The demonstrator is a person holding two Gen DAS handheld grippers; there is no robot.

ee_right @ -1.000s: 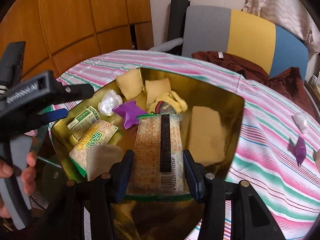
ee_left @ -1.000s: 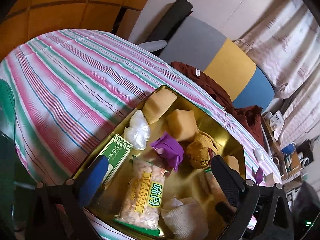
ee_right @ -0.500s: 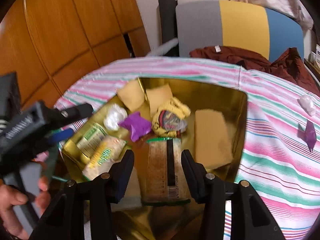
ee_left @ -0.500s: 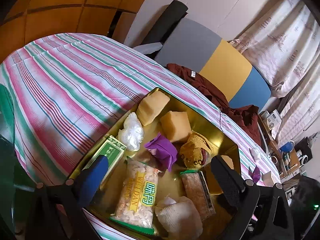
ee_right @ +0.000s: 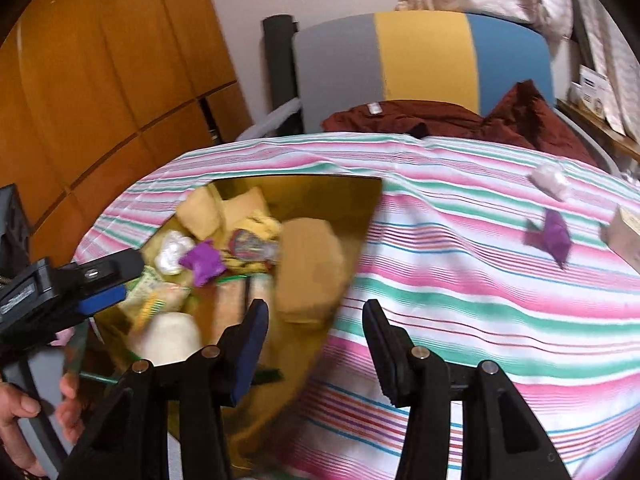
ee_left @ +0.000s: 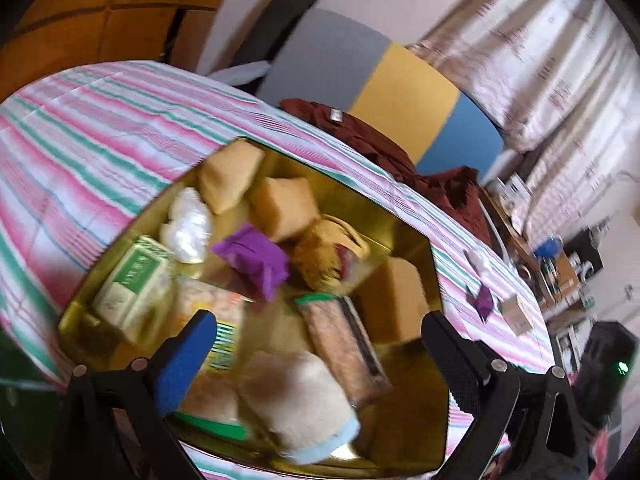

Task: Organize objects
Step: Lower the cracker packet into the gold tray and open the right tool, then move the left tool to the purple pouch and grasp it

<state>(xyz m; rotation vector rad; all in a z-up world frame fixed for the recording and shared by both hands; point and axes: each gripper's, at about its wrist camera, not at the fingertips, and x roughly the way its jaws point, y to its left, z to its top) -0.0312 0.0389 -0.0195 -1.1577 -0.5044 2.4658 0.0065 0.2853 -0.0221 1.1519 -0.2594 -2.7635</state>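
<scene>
Snacks fill the gold tray (ee_left: 416,240) on the striped tablecloth (ee_right: 460,280) (a long cracker pack (ee_left: 344,344) lies flat inside). Right gripper (ee_right: 316,332) hovers at the tray's edge, jaws spread, empty. Left gripper (ee_left: 320,344) likewise gapes above the tray.

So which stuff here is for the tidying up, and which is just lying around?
For the tidying:
- gold tray holding snack packets
- purple packet, white packet and small box, loose on the striped tablecloth
- left gripper and right gripper, both open

Just lying around:
- dark red cloth
- grey, yellow and blue chair
</scene>
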